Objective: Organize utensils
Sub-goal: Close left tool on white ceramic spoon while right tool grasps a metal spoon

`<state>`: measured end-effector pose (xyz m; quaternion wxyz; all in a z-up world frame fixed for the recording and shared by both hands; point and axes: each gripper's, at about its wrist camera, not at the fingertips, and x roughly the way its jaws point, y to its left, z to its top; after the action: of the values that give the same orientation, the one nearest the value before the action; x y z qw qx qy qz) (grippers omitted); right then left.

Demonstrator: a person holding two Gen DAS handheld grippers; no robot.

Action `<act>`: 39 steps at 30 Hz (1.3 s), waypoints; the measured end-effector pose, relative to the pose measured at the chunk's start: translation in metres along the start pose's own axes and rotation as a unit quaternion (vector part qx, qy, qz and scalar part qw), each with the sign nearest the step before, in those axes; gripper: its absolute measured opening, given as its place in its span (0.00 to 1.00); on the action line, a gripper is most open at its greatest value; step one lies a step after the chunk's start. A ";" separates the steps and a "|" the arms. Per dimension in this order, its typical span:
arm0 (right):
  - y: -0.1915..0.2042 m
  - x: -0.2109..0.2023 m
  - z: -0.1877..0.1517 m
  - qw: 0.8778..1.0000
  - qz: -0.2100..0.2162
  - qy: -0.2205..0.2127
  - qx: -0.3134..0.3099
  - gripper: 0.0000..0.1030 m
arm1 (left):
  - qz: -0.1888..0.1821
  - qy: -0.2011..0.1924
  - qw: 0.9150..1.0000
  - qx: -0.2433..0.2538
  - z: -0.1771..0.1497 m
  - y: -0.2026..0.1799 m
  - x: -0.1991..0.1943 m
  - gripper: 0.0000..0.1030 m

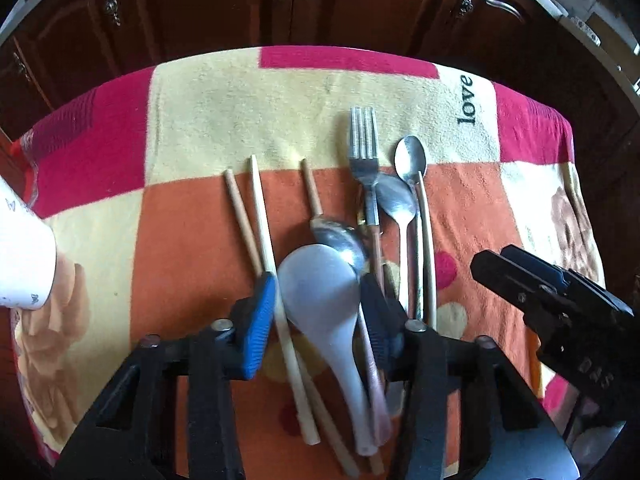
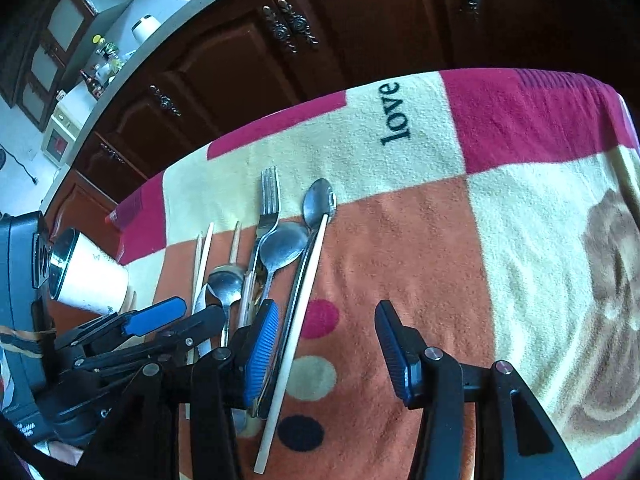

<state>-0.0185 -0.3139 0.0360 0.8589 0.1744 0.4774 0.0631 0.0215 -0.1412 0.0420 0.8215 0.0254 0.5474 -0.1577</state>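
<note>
light: soft daylight, dim background | focus: sharp centre | edges: strong fisheye bending, dark corners

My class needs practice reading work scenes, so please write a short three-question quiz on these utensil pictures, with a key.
1. True or false: the right tool grips a fork.
2. Which utensil lies between the fingers of the left tool? A fork; B white spoon; C knife.
3. Which word is printed on the cloth?
Key: 1 false, it stands open over bare cloth. 2 B. 3 love.
</note>
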 end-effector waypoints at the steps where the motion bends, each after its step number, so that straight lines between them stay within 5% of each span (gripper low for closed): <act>1: 0.002 0.002 0.001 1.000 0.002 0.001 -0.003 0.47 | -0.012 -0.002 1.000 -0.003 0.000 0.006 -0.003 0.40; 12: 0.030 0.030 0.006 0.998 0.049 0.026 -0.036 0.47 | -0.057 -0.002 0.997 -0.048 -0.013 0.054 -0.021 0.40; 18: 0.032 0.047 0.012 0.997 0.075 0.027 -0.018 0.35 | -0.087 0.005 0.994 -0.071 -0.017 0.062 -0.016 0.40; 22: 0.027 0.057 0.017 0.995 0.096 0.029 0.008 0.31 | -0.094 0.008 0.992 -0.078 -0.014 0.061 -0.010 0.40; 29: 0.004 0.071 0.026 0.985 0.146 0.017 0.086 0.30 | -0.107 0.016 0.990 -0.087 -0.008 0.068 -0.001 0.16; 35: -0.014 0.078 0.036 0.970 0.189 -0.013 0.152 0.30 | -0.120 0.025 0.988 -0.095 -0.006 0.067 0.007 0.14; 39: -0.024 0.081 0.036 0.965 0.189 -0.018 0.179 0.11 | -0.122 0.023 0.988 -0.088 -0.003 0.061 0.009 0.14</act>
<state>0.0540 -0.3222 -0.0197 0.7946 0.4134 0.4236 0.1349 0.0394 -0.0850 0.0242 0.7822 -0.1101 0.5773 -0.2069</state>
